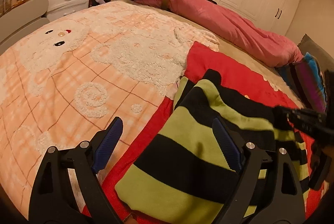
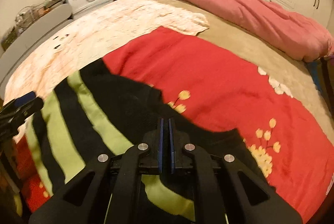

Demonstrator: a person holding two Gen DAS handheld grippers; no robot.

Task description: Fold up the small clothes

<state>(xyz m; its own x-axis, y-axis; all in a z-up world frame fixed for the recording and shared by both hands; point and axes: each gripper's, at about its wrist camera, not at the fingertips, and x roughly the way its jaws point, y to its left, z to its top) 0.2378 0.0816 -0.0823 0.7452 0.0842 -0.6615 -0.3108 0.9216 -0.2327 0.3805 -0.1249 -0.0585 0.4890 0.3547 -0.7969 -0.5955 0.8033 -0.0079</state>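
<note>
One striped garment [image 1: 187,153] | green-black bands | rumpled on red blanket [image 2: 208,77]

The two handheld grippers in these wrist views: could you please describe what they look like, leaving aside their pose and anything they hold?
The left gripper and the right gripper look identical: matte black plastic linkage arms with triangular cut-outs, joined by round silver pivot pins. Their fingers carry dark blue ribbed pads. No cables, markings or sleeves are visible.
</note>
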